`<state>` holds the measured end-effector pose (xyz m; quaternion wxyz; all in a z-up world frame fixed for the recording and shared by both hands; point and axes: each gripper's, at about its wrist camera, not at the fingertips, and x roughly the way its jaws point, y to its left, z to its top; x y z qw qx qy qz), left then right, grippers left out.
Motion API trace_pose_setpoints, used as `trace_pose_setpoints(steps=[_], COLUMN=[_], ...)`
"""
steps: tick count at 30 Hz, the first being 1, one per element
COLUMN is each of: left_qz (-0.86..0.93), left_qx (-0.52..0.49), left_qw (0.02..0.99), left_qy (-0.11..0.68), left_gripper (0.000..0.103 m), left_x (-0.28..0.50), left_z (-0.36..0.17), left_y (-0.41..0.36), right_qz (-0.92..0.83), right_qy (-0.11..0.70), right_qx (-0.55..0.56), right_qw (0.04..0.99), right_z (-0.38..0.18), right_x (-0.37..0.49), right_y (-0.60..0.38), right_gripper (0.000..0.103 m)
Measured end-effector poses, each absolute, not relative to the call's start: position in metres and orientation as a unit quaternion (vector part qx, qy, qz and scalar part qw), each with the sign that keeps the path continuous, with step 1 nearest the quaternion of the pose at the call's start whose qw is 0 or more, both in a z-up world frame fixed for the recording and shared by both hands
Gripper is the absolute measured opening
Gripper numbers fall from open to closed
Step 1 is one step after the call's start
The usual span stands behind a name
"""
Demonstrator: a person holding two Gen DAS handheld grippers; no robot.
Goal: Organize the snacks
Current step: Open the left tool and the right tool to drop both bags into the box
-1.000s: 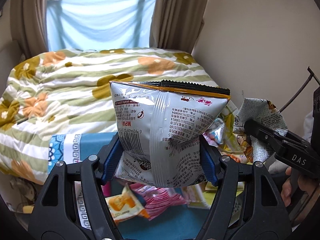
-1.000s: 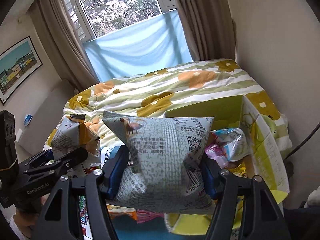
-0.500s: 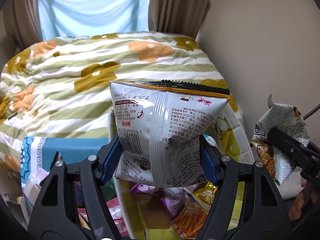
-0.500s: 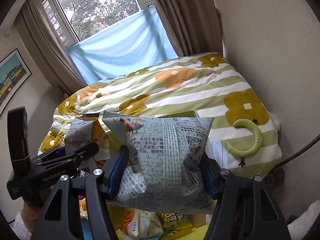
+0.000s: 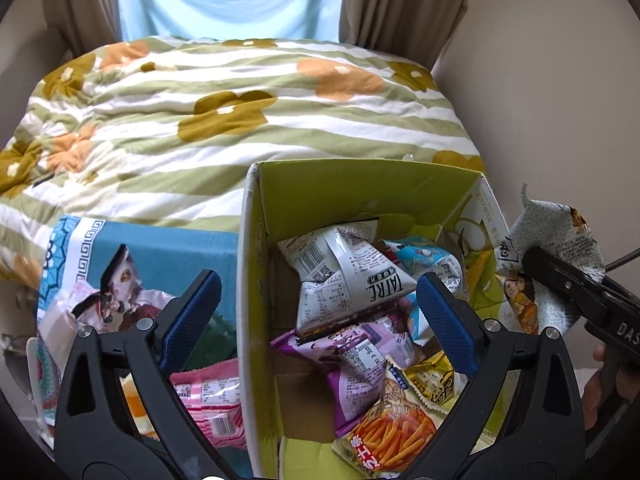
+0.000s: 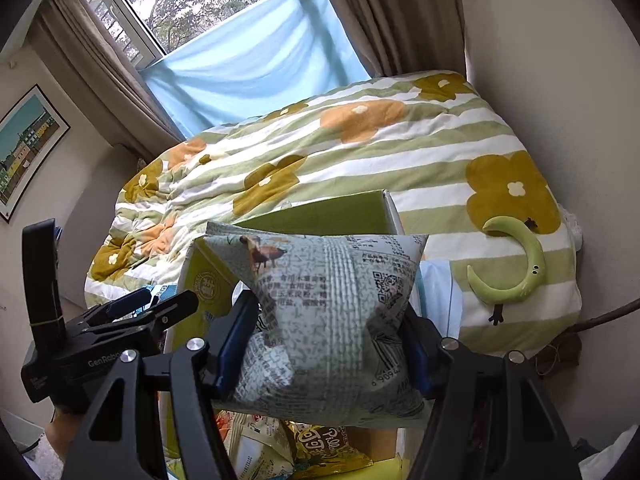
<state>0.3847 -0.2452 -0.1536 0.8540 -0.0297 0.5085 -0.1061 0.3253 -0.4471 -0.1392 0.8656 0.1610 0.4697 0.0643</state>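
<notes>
Left wrist view: left gripper (image 5: 316,304) spread wide w/ nothing in it, hovering over green box (image 5: 250,264); white snack bag (image 5: 344,280) lies inside on other packets. Right gripper (image 6: 328,344) clamps grey-green snack bag (image 6: 332,320) above box's right side. Floral quilt (image 5: 200,120) beyond.

The box (image 5: 250,264) is cardboard, its inner walls printed matt green. The packets inside, like the white bag (image 5: 348,276) at its 12 o'clock end, are glossy crinkled foil. The quilt (image 5: 200,120) is soft matt cloth. The left gripper (image 5: 316,312) is matt black plastic with textured blue pads (image 5: 192,312) and shiny metal rivets. The grey bag (image 6: 332,320) is crinkled film with a duller sheen.
</notes>
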Motion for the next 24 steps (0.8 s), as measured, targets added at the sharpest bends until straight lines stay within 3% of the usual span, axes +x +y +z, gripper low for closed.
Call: trace_pose_setpoints(steps=[12, 14, 16, 17, 24], left_qz=[-0.071, -0.069, -0.066, -0.064, -0.068], left_qx=[-0.029, -0.027, -0.022, -0.018, -0.005], left_qw=[0.85, 0.85, 0.85, 0.85, 0.844], left_qy=[0.521, 0.521, 0.522, 0.523, 0.532], left_gripper=[0.097, 0.097, 0.097, 0.097, 0.097], left_x=[0.367, 0.367, 0.367, 0.367, 0.362], left_z=[-0.155, -0.153, -0.153, -0.153, -0.156], left_y=[-0.224, -0.224, -0.224, -0.223, -0.219], right_qz=[0.078, 0.08, 0.077, 0.073, 0.069], right_qy=[0.492, 0.499, 0.5, 0.499, 0.478], right_qx=[0.101, 0.093, 0.083, 0.08, 0.096], right_qw=[0.861, 0.858, 0.859, 0.86, 0.871], right_z=[-0.15, -0.155, -0.159, -0.16, -0.161], right_x=[0.372, 0.379, 0.382, 0.383, 0.367], right_y=[-0.425, -0.423, -0.421, -0.421, -0.426], right_gripper=[0.064, 0.067, 0.086, 0.089, 0.09])
